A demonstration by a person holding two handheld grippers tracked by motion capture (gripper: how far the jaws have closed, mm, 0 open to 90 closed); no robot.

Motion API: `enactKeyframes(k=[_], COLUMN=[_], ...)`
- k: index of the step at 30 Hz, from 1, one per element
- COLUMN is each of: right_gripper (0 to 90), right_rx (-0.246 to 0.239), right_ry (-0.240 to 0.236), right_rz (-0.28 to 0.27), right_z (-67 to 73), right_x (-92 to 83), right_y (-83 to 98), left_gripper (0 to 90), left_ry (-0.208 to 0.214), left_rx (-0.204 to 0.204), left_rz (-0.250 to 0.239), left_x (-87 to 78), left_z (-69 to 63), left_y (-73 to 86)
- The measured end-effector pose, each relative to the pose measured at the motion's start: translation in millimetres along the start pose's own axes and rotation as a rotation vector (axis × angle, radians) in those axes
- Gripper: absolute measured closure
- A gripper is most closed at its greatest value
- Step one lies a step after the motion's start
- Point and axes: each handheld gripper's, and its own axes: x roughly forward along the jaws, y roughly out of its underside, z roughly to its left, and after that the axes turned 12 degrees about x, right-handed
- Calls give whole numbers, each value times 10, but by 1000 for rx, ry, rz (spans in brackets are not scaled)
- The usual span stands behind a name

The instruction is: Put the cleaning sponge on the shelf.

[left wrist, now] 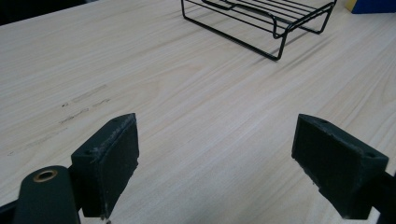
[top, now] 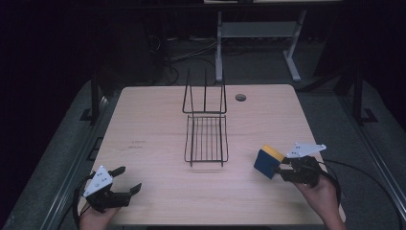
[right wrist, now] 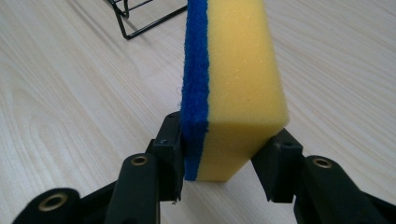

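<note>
A yellow sponge with a blue scouring side [top: 266, 161] [right wrist: 233, 88] is pinched between the jaws of my right gripper [top: 282, 168] [right wrist: 226, 156], which is shut on it at the table's right front. The blue face presses one pad, the yellow foam the other. A black wire rack [top: 206, 129] [left wrist: 261, 18] stands at the table's middle, with upright rods at its far end. My left gripper [top: 125, 180] [left wrist: 215, 163] rests near the front left corner, jaws wide open over bare wood with nothing between them.
The light wooden table [top: 153, 124] has a round cable hole [top: 240, 97] near its far edge. A grey metal stand [top: 258, 33] sits on the dark floor beyond the table. Black cables trail from both grippers.
</note>
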Motion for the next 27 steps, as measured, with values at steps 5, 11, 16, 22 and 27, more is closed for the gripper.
enactKeyframes(k=[5, 11, 16, 22, 27], right_gripper=[575, 578, 579, 579, 579], right_rx=[-15, -38, -72, -90, -109], right_ry=[-4, -31, -47, -86, -114], right_rz=[0, -2, 3, 1, -8], right_z=[9, 84, 170, 257, 322], right_x=[-29, -59, -48, -36, -53], right_y=[-42, -195, -349, -545, -698], left_gripper=[143, 143, 143, 143, 143], left_ry=[0, 0, -1, 1, -1], left_rx=[-1, -2, -3, -1, 2], left_rz=[-1, -2, -2, -3, -8], left_x=[0, -1, -6, -6, -3], left_z=[-1, -6, 1, -3, 0], left_y=[0, -2, -5, -6, -18])
